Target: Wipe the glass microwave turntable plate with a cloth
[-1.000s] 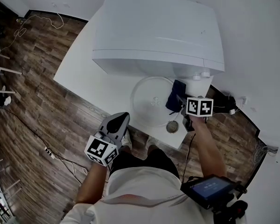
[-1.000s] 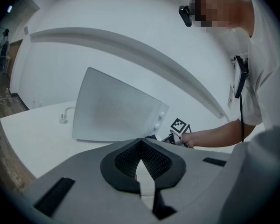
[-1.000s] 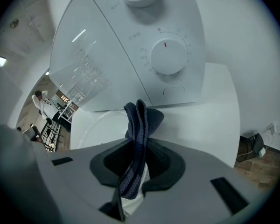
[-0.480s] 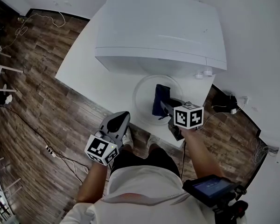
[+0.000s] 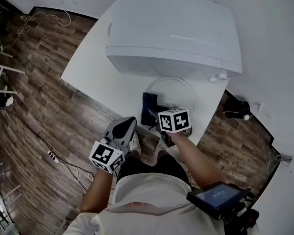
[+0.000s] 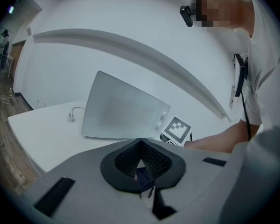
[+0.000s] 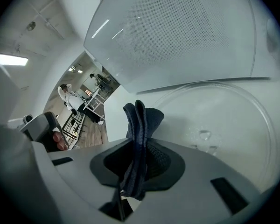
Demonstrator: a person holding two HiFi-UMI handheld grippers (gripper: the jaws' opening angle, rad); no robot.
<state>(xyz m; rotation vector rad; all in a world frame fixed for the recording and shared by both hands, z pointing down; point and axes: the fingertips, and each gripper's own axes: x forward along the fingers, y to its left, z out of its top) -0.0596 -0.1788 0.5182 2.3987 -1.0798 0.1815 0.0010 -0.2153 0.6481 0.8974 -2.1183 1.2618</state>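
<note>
Cloth pinched at the plate's rim.
My right gripper clamps the folded dark blue cloth at the left rim of the glass turntable plate, which lies on the white table before the microwave. My left gripper hangs off-table, jaws pressed together, empty.

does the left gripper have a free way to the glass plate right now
Probably not directly: the right gripper with its cloth sits between the left gripper, off the table edge, and the plate.
</note>
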